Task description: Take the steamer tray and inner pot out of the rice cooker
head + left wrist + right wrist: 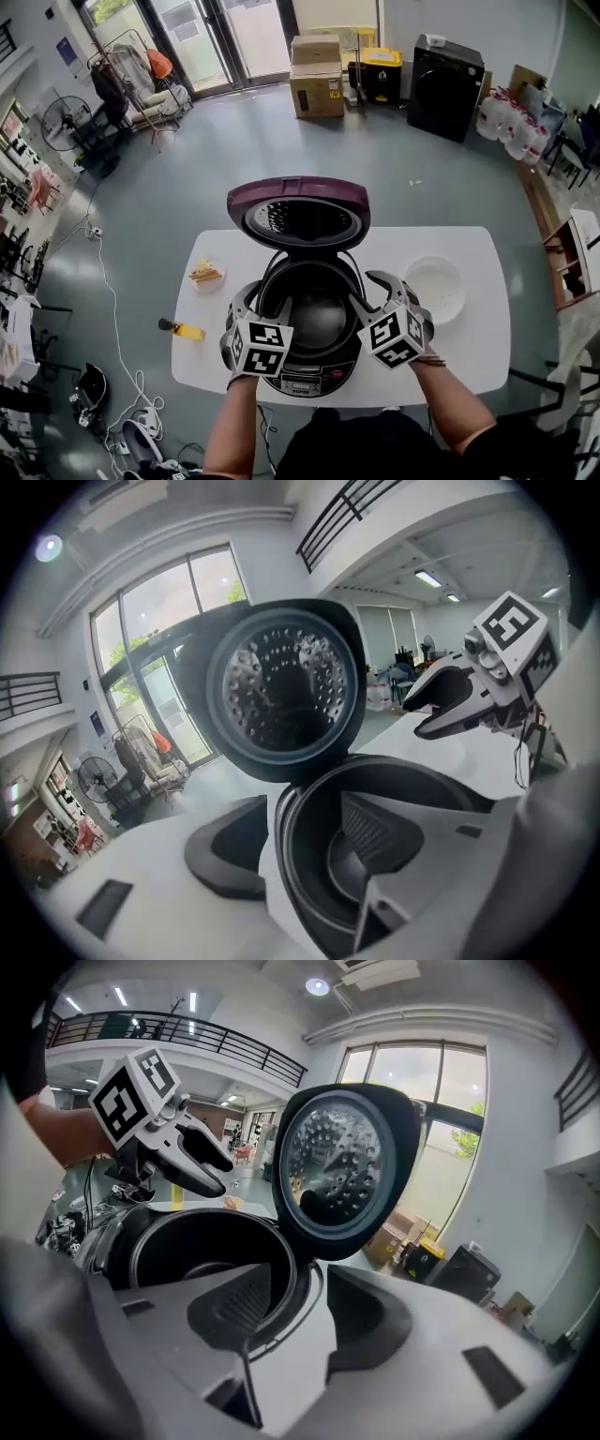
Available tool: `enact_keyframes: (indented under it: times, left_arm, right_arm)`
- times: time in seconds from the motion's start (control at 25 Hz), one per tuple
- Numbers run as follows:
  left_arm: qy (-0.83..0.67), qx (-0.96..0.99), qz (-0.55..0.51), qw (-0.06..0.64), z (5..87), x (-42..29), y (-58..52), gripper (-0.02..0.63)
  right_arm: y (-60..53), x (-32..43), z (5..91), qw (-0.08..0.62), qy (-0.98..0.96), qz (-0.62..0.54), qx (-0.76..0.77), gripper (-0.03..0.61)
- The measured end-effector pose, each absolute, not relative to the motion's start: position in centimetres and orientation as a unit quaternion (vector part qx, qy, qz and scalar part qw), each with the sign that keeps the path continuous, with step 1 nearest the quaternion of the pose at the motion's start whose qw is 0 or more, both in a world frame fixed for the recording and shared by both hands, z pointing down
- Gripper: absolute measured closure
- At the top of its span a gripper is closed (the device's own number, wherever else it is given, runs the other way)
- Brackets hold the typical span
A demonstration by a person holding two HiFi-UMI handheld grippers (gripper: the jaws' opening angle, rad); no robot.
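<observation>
- Now the left hand-held gripper (pixel 251 292) and right hand-held gripper (pixel 367 289) each stand part-open, the inner pot (pixel 317 319) rim between their jaws, gripping nothing.
- Opposite sides probably favour a level lift.

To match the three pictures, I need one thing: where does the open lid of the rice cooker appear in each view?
Head view: the open round lid, purple outside with a perforated metal inner plate, stands at upper centre.
Left gripper view: just left of centre, upper half.
Right gripper view: just right of centre, upper half.
Shared landmark: the dark round inner pot lies directly below the lid everywhere.
</observation>
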State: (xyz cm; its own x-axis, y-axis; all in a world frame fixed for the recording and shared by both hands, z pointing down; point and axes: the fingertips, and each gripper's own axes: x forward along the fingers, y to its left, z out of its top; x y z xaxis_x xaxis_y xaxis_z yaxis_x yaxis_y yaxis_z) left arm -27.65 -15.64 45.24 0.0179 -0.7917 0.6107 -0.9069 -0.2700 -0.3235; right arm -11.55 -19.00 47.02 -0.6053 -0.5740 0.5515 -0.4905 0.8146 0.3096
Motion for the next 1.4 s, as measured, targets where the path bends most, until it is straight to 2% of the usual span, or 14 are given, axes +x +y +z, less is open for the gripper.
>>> enact_keyframes:
  times: [0.36,0.64,1.04,1.2,1.4]
  left_arm:
    - [-0.53,0.736,0.401,0.127,51.6,-31.9,-16.8,0.351]
    - [-0.498,0.753,0.404,0.151,54.2,-31.9,-17.6,0.357]
    - [-0.503,0.747,0.408,0.15,55.3,-32.3,-18.8,0.425]
    - [-0.51,0.742,0.413,0.135,55.1,-32.6,-19.0,0.474]
    - [-0.515,0.74,0.413,0.133,54.9,-32.6,-18.8,0.476]
  right_arm:
    - [-20.7,-15.3,52.5,0.396,-0.861,-0.026,0.318,0.388]
    - [-21.8,-15.4,54.9,0.428,-0.843,0.001,0.326,0.388]
    - [-22.8,-16.6,56.5,0.452,-0.835,0.002,0.314,0.399]
    - [-23.2,-16.2,56.4,0.455,-0.829,0.0,0.324,0.441]
    - [-22.9,-16.2,56.5,0.455,-0.829,-0.002,0.325,0.448]
